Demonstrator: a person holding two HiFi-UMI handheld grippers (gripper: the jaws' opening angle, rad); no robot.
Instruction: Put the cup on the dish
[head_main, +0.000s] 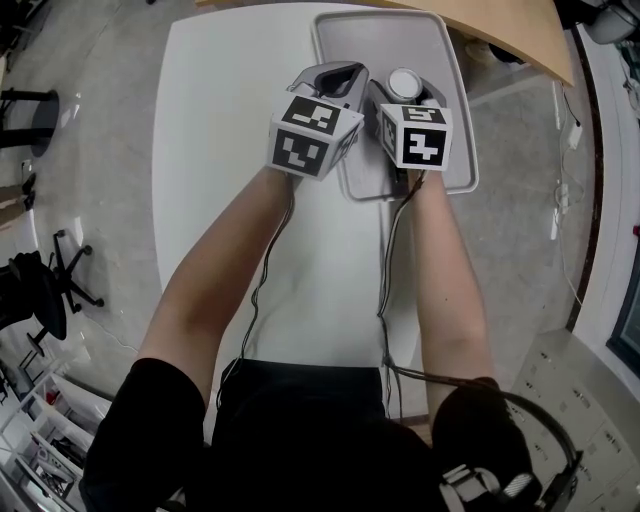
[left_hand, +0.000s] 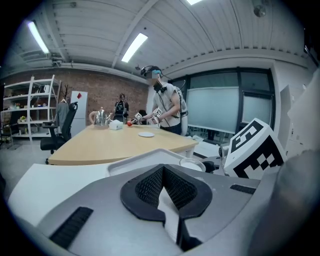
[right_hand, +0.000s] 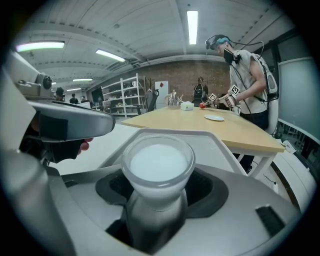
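A translucent white cup (head_main: 405, 83) is held upright in my right gripper (head_main: 405, 88), above the near part of a grey rectangular tray (head_main: 440, 40) on the white table (head_main: 220, 120). In the right gripper view the cup (right_hand: 157, 165) fills the space between the jaws of the right gripper (right_hand: 157, 192), with the tray (right_hand: 215, 142) behind it. My left gripper (head_main: 343, 73) sits close beside it on the left, over the tray's left edge. Its black pads meet at the tip of the left gripper (left_hand: 163, 169) with nothing between them. The cup's rim (left_hand: 192, 162) shows to its right.
A wooden table (head_main: 500, 30) stands just beyond the tray. Another person (left_hand: 167, 105) stands at its far end with grippers, near a small plate (right_hand: 215, 118). An office chair (head_main: 50, 290) stands on the floor to the left. Cables run back along both arms.
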